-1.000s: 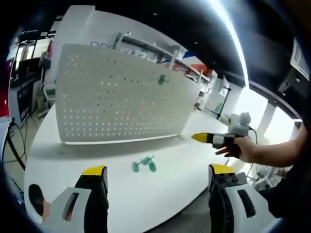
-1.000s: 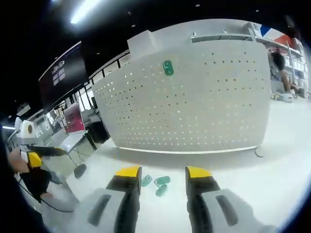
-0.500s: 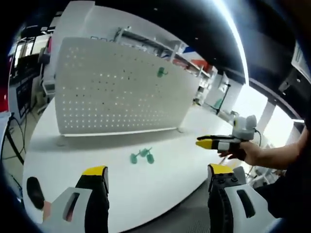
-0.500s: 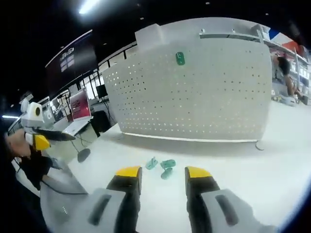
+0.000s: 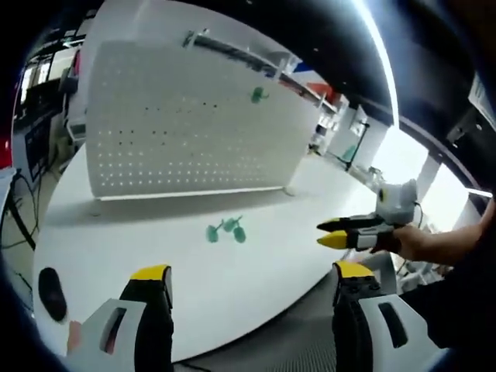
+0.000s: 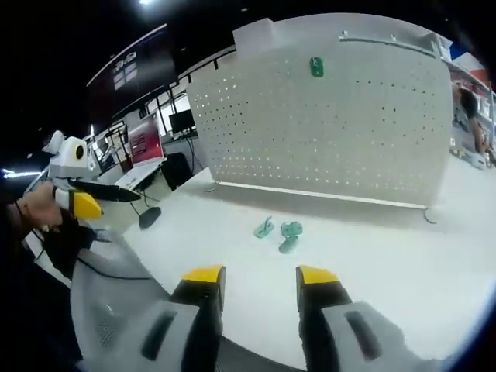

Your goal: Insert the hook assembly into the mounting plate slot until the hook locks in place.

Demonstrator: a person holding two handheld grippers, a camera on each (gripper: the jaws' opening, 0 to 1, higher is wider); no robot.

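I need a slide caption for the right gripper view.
Open right gripper faces green hooks lying on white table before pegboard.

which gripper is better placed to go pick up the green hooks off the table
Probably the right. In the right gripper view the green hooks lie almost straight ahead of its open fingers. In the left gripper view they sit further out, left of centre, between widely spread fingers.

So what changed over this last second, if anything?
Both grippers have drawn back from the pegboard: in the right gripper view the table's near edge now shows. Nothing was grasped; left gripper and right gripper stayed open. The green hook parts on the table and the hook on the board haven't moved.
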